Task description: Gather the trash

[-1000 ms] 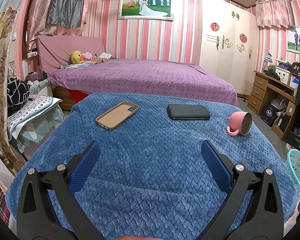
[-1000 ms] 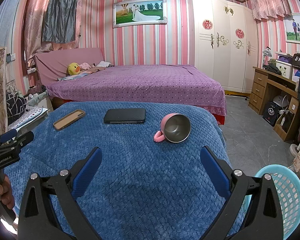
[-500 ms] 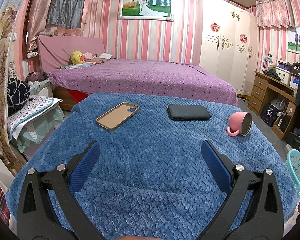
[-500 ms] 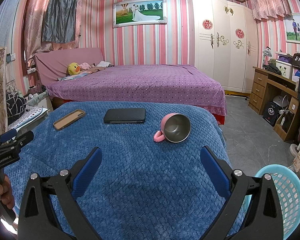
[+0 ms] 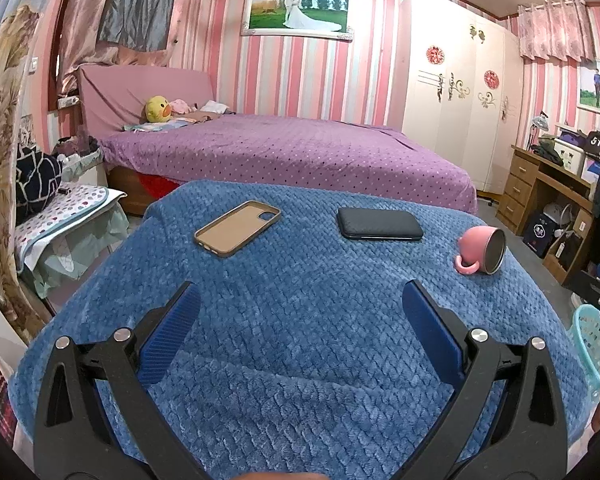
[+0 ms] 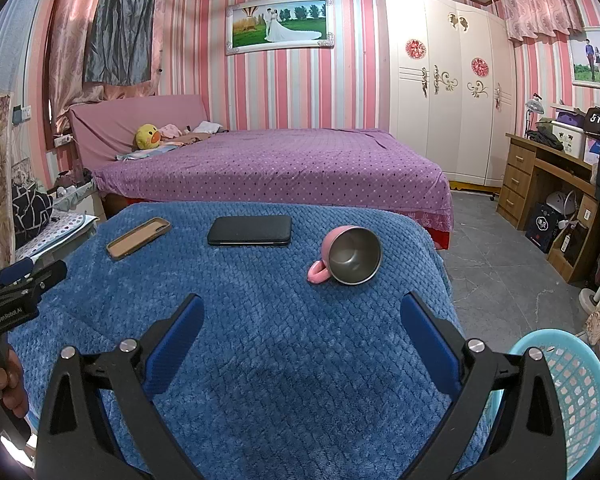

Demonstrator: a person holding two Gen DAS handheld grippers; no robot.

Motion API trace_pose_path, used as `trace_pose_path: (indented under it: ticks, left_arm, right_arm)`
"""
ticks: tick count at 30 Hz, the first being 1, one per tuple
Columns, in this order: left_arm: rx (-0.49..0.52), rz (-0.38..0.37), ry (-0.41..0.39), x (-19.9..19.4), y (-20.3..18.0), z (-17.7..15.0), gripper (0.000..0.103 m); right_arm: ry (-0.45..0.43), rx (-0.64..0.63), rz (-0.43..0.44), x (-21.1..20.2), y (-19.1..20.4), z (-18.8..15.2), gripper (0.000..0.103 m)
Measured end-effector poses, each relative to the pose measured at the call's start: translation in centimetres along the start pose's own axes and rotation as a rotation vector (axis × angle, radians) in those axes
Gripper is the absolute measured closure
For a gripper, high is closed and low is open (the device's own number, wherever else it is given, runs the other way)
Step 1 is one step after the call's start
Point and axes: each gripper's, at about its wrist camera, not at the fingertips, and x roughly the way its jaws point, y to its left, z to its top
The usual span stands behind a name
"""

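On a blue blanket-covered table lie a tan phone case, a black phone and a pink metal cup tipped on its side. They also show in the right wrist view: case, phone, cup. My left gripper is open and empty above the near part of the table. My right gripper is open and empty, short of the cup. A light blue mesh basket stands on the floor to the right of the table.
A purple bed stands behind the table. A white wardrobe and a wooden desk are at the right. A cluttered side table is at the left. The left gripper shows at the right wrist view's left edge.
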Motion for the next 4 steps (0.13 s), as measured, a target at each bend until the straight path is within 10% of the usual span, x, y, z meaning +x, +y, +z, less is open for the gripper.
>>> trace_pose_path:
  ticks: [4]
  left_arm:
    - [-0.010, -0.003, 0.003, 0.06, 0.15, -0.05, 0.005]
  right_arm:
    - [0.000, 0.001, -0.001, 0.03, 0.01, 0.07, 0.007]
